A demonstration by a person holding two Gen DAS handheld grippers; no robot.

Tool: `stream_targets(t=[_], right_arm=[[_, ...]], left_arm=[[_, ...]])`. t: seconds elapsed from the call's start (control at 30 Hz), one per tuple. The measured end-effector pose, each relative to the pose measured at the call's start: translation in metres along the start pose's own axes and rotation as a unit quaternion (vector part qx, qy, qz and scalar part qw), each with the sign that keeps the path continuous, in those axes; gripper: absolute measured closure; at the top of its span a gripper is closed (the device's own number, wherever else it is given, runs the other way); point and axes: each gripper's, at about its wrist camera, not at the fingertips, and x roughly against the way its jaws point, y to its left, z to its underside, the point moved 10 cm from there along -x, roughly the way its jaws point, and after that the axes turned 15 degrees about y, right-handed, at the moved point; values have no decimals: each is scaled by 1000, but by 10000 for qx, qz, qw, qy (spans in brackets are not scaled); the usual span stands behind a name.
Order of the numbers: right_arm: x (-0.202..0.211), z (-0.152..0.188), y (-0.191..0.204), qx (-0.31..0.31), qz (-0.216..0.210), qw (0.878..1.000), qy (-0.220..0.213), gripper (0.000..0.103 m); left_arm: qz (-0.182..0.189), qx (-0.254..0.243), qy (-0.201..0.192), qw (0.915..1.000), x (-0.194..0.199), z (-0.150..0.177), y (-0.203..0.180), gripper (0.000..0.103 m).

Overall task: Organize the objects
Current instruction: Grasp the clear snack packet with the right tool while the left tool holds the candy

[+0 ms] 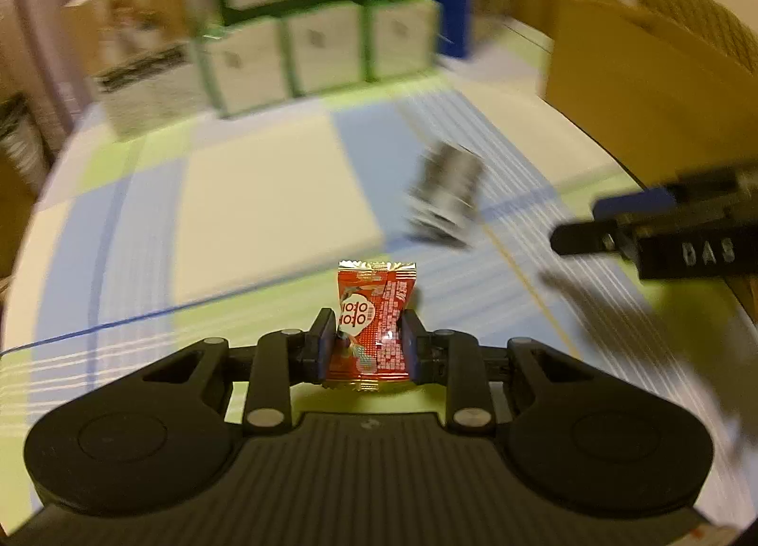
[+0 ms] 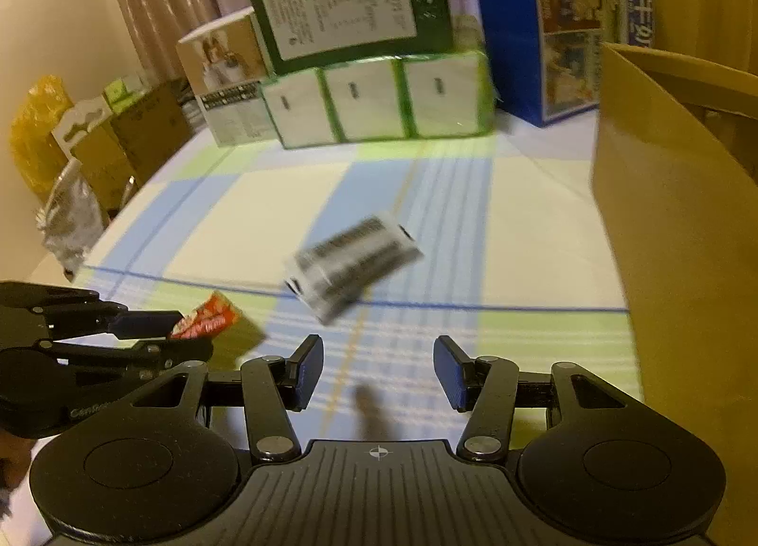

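Note:
My left gripper is shut on a red candy packet, which stands upright between the blue pads above the checked tablecloth. The right wrist view shows that same red packet at lower left, held in the left gripper. A black-and-white pack of batteries lies on the cloth ahead of my right gripper, which is open and holds nothing. In the left wrist view the battery pack sits ahead and to the right, and the right gripper enters from the right edge.
A tall brown paper bag stands along the right side. Green-and-white boxes, a dark green box on top, a blue carton and a photo box line the back. Cardboard boxes stand beyond the left table edge.

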Motion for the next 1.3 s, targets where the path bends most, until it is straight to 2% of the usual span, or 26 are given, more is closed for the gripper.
stream_targets(t=[0.13, 0.17, 0.2, 0.23, 0.3, 0.4, 0.47, 0.67, 0.8, 0.93, 1.03, 1.1, 1.17, 1.3], right_arm=[[-9, -13, 13, -47, -178, 9998, -125, 53], [-13, -15, 15, -61, -207, 9997, -146, 48], [-16, -18, 16, -84, -237, 9995, -174, 37], [-20, -20, 17, -104, -236, 9995, -202, 34], [-28, -24, 18, -117, -209, 9994, -230, 33], [-39, -35, 18, -188, -206, 9992, -277, 32], [-46, -44, 17, -323, -277, 9987, -289, 32], [-69, -59, 20, -293, -123, 9993, -173, 32], [-79, -65, 29, -55, -53, 9997, -225, 31], [-85, -63, 37, 429, 291, 9984, -207, 32], [-87, -58, 39, 648, 491, 9965, -199, 39], [-86, -55, 38, 746, 651, 9948, -221, 55], [-84, -54, 36, 845, 728, 9935, -216, 61], [-76, -47, 31, 738, 704, 9946, -166, 65]], left_arm=[[-88, 680, -116, 9976, 0, -1, 22, 78], [-97, 817, -112, 9965, -1, 0, 27, 78], [-112, 903, -130, 9958, -2, 0, 29, 78], [-162, 952, -149, 9952, -3, 0, 33, 78], [-281, 1050, -207, 9939, -3, -1, 42, 78], [-182, 1335, -288, 9905, -4, 0, 53, 79], [-186, 1435, -257, 9891, -8, -1, 56, 79], [-62, 1510, -292, 9881, -10, -2, 57, 79], [-71, 1599, -238, 9868, -12, 1, 63, 79], [-163, 1470, -191, 9888, -15, 2, 60, 79], [-297, 1280, -154, 9912, -20, 2, 55, 78], [-269, 1229, -170, 9919, -21, 1, 51, 78], [-235, 1193, -189, 9924, -21, 0, 49, 78], [-315, 1047, -209, 9938, -22, 0, 46, 77]])
